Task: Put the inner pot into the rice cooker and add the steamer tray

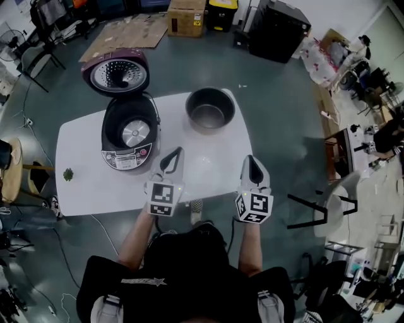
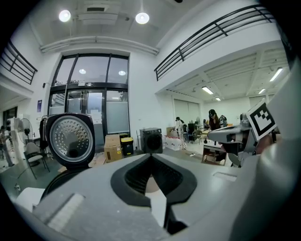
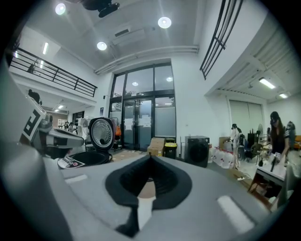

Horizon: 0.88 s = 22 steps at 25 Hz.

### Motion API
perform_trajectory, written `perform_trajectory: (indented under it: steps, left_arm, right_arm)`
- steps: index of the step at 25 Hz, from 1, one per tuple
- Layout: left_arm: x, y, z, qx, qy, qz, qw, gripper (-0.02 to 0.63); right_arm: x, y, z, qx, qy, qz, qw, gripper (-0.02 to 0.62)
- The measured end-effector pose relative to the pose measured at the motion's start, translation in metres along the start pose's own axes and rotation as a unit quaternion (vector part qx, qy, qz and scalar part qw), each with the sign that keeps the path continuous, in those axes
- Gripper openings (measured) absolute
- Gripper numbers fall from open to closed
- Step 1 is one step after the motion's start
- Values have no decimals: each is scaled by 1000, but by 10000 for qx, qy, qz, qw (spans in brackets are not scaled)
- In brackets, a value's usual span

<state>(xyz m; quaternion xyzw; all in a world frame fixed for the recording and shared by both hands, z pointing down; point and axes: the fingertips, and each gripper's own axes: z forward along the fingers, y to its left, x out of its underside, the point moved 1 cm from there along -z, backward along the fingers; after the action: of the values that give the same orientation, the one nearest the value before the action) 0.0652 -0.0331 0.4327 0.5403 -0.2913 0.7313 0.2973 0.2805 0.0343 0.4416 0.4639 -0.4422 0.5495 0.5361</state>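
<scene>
I saw the cooker [image 1: 129, 135] at the left of the white worktop [image 1: 82, 189], its lid [image 1: 117, 72] tipped back on the far side and the cavity open. The pot [image 1: 209, 109] stood upright at the far edge, to the right of the cooker and apart from it. A small green thing [image 1: 68, 174] lay near the left edge, well clear of both. On the floor beyond were a cardboard box [image 1: 187, 17] and a black cabinet [image 1: 278, 28], and a chair [image 1: 328, 202] stood off the right end. Only bare worktop lay between the grippers and the pot.

My left gripper [image 1: 176, 151] was over the near part of the worktop, just right of the cooker's front, pointing far. Its jaws were closed together on nothing. My right gripper [image 1: 250, 158] was over the near right corner, also pointing far, jaws likewise closed and empty. Neither touched the pot or the cooker.
</scene>
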Motion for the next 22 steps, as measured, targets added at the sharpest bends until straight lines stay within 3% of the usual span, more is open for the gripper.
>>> perform_trajectory:
  steps: [13,20,22]
  left_arm:
    - [13,11,104,-208,418,-176,9988,11]
    - [36,26,144,-272,733,-313,9964,11]
    - [46,32,153,-379,848,-464,9946,14]
  right_arm:
    - [19,-39,108,-483,302,117,9983,3]
    - [42,-52,158,-505,636,212,9965,3]
    - [51,-49,171,-647,825,307,9940,52]
